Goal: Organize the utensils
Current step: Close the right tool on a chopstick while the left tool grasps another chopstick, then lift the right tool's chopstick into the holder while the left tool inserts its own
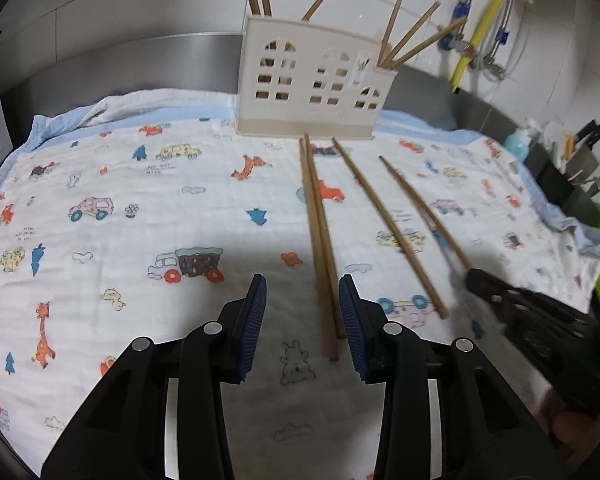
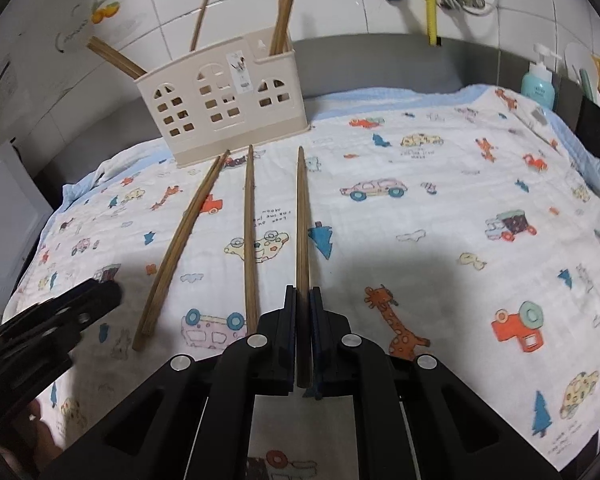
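Chopsticks are the business here: several already stand in the cream house-shaped holder point(image 1: 314, 80) at the far side of the cartoon-print cloth point(image 1: 120, 200), some in its left compartment and some leaning out of the right one. Four remain outside it. A pair of chopsticks point(image 1: 320, 240) lies side by side and touching, running from the holder's foot toward the left tool point(image 1: 303, 322), whose jaws stand partly open, straddling the near ends of that pair with the blue pads clear of the wood, so nothing is held yet. Just to the right a single chopstick point(image 2: 250, 236) lies flat on the cloth. The rightmost chopstick point(image 2: 302, 240) is pinched at its near end by the right tool point(image 2: 302, 344), jaws closed tight on it, its far tip pointing at the holder. Judging from this, the job is a little past halfway: one stick gripped and ready to go in, the pair about to be taken, one more to follow
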`<act>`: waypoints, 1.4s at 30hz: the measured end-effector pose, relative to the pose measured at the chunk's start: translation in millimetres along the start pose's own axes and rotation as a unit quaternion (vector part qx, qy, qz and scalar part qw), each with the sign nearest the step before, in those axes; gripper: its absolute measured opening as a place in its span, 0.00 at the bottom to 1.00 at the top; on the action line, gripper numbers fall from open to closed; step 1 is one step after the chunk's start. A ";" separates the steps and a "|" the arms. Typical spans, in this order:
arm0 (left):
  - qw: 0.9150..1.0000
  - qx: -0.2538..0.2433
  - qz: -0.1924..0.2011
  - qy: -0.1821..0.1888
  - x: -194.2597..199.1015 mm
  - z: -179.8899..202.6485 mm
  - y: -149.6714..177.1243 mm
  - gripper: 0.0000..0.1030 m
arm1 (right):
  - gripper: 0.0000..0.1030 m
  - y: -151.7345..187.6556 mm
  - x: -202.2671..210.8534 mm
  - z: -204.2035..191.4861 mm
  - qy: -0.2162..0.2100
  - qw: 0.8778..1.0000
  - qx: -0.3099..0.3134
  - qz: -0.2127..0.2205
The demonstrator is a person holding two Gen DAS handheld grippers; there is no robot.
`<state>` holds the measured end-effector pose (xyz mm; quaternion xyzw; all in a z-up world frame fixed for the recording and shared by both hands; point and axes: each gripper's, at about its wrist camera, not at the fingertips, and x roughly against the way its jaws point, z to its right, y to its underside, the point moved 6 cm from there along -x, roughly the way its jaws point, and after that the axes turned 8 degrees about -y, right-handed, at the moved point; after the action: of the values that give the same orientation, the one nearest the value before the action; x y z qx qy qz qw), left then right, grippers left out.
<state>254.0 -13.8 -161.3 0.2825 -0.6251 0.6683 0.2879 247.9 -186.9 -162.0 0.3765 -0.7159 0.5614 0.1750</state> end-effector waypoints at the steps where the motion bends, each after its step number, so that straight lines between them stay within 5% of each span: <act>1: 1.000 0.000 -0.003 0.001 -3.1 0.7 0.1 0.30 | 0.06 -0.1 1.9 0.8 0.000 1.000 0.001 0.002; 24: 0.998 -0.027 -0.019 -0.052 -29.3 17.9 0.9 0.27 | 0.06 3.4 19.2 17.1 -0.007 1.000 0.004 0.014; 27: 0.997 -0.024 -0.017 -0.067 -31.2 15.6 -1.0 0.16 | 0.06 4.0 19.3 17.3 -0.007 1.000 0.004 0.013; 30: 0.998 -0.008 -0.024 -0.066 -33.0 8.3 -5.8 0.07 | 0.06 4.8 20.3 17.6 -0.008 1.000 0.007 0.014; 36: 0.999 0.000 -0.025 -0.030 -31.6 10.9 -3.6 0.07 | 0.06 4.5 23.1 19.8 -0.008 1.000 0.007 0.019; 42: 0.999 -0.013 -0.023 -0.035 -32.6 14.4 -2.4 0.06 | 0.06 2.9 24.8 19.9 -0.005 1.000 0.012 0.020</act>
<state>278.0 -29.1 -182.8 0.3164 -0.6370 0.6427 0.2847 232.9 -213.9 -153.4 0.3664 -0.7173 0.5718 0.1556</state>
